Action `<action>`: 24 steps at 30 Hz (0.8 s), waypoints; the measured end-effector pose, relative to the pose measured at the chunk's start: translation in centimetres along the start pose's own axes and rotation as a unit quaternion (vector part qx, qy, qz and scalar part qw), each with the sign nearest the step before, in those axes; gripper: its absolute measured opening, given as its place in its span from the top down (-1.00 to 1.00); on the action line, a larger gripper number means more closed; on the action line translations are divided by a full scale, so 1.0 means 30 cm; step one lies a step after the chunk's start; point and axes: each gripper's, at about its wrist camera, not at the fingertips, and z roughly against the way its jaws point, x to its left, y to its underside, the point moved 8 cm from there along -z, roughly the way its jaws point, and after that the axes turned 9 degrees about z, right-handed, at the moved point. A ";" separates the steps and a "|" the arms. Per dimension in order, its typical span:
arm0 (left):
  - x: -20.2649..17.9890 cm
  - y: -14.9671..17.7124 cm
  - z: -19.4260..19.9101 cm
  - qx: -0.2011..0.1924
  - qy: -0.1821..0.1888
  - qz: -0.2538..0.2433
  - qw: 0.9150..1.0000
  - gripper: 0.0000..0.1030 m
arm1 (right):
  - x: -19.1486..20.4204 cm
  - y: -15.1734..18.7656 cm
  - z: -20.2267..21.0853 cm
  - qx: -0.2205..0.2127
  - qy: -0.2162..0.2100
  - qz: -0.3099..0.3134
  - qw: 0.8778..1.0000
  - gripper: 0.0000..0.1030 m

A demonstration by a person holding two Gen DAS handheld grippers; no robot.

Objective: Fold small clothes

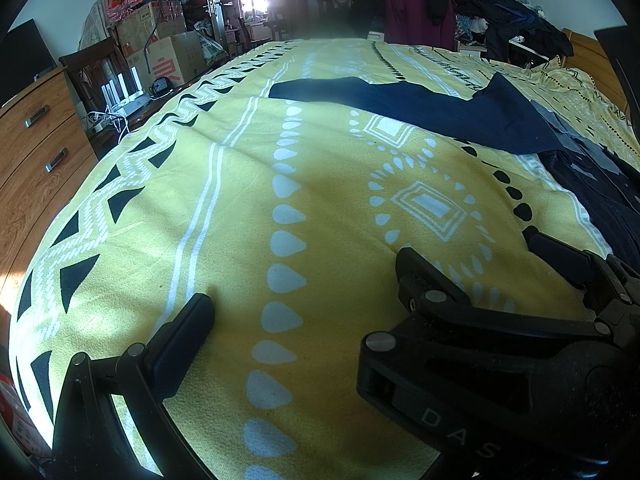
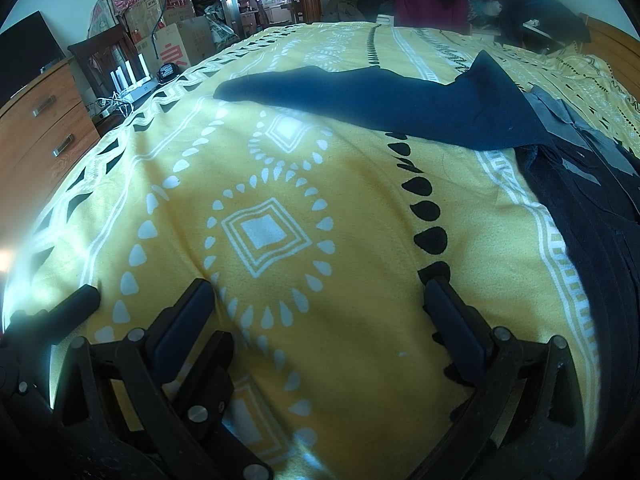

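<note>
Both tools empty, low over the bed (image 1: 168, 208). Left tool (image 1: 368, 284) has jaws wide apart; right tool (image 2: 318, 300) likewise wide, nothing between. Navy cloth (image 2: 392, 100) lies spread on the far part of the bed w/ 1 corner peaked up, not folded yet, well apart from both tools. A dark pile (image 2: 600, 208) sits at the right edge, folded or not I can't tell. Judging by this, the navy piece is untouched; grasp + folds are all left to do.

Left gripper (image 1: 304, 304), right gripper (image 2: 320, 292): jaws spread wide (side by side, empty).
</note>
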 end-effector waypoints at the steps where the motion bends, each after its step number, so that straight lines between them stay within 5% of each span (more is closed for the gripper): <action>1: 0.001 0.000 0.000 0.000 0.000 0.000 1.000 -1.00 | 0.000 0.000 0.000 0.000 0.000 0.000 1.000 -1.00; 16: -0.004 -0.020 -0.025 0.004 0.007 0.013 1.000 -1.00 | 0.003 -0.024 -0.029 0.025 0.013 0.003 1.000 -1.00; 19: 0.004 -0.022 -0.012 -0.003 0.030 0.029 0.999 -1.00 | -0.001 -0.029 -0.024 0.030 -0.030 0.003 0.999 -1.00; 24: 0.011 -0.026 0.032 -0.008 0.048 0.051 0.997 -1.00 | 0.005 -0.057 -0.025 0.052 -0.178 0.023 0.982 -1.00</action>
